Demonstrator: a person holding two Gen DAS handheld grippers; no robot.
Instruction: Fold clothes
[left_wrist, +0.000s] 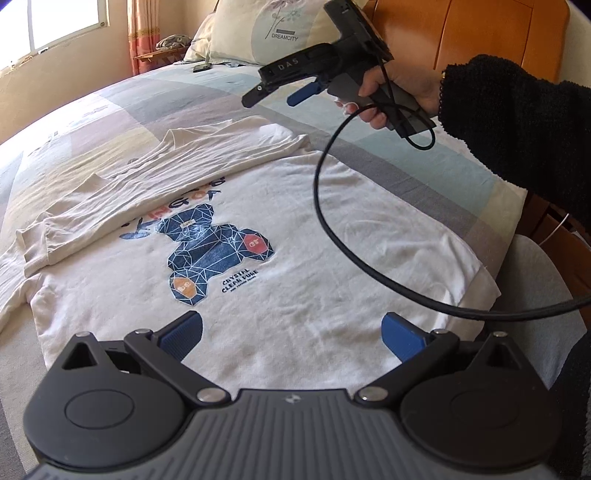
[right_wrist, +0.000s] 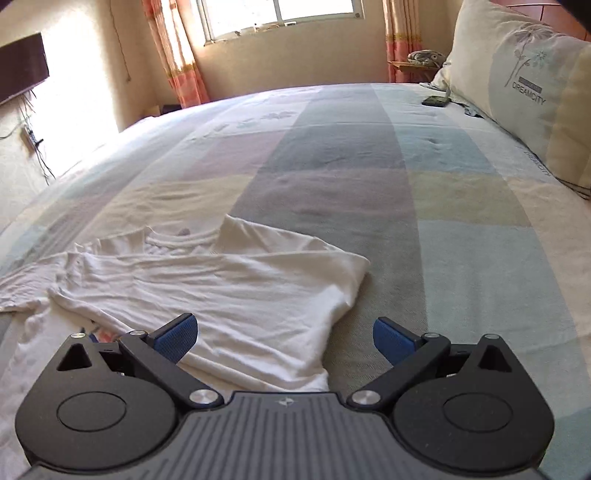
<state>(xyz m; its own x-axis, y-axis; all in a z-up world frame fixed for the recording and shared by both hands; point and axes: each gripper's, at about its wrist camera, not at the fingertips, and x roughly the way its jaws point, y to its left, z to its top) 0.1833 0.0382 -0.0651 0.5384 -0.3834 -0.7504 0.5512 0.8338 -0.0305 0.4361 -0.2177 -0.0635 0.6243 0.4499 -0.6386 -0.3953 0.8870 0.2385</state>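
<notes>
**Shirt half-folded on the bed, both claws empty**

The white T-shirt (left_wrist: 295, 266) lay flat on the checked bedspread (left_wrist: 388, 155), print side up, with that blue geometric bear graphic (left_wrist: 210, 254) in the middle. The far part of it, with a sleeve, was already flipped over onto the body, so there was a doubled-up band (left_wrist: 155, 173) running across the top of the print. The near hem sat right at the bed's edge.

The bit that mattered: the shirt's long axis ran away from the left gripper (left_wrist: 291, 338), which hung over the hem end with its blue pads spread wide and nothing between them. So the left one was clearly the nearer one to the unfolded half. The right gripper (left_wrist: 271, 96), held up in a hand (left_wrist: 399, 92) with a dark fuzzy sleeve (left_wrist: 517, 129), was in the air above the far edge, well clear of the cloth. Its own camera showed its fingers apart and empty too, looking down on the folded band (right_wrist: 229, 288).

My guess was the next fold would need the hem corners picked up and carried toward the collar end. The thin cotton looked floppy, so a one-sided pinch would probably drag it crooked.

Pillow (left_wrist: 273, 29) and a small dark device (right_wrist: 436, 100) sat up by the headboard, out of the way.
</notes>
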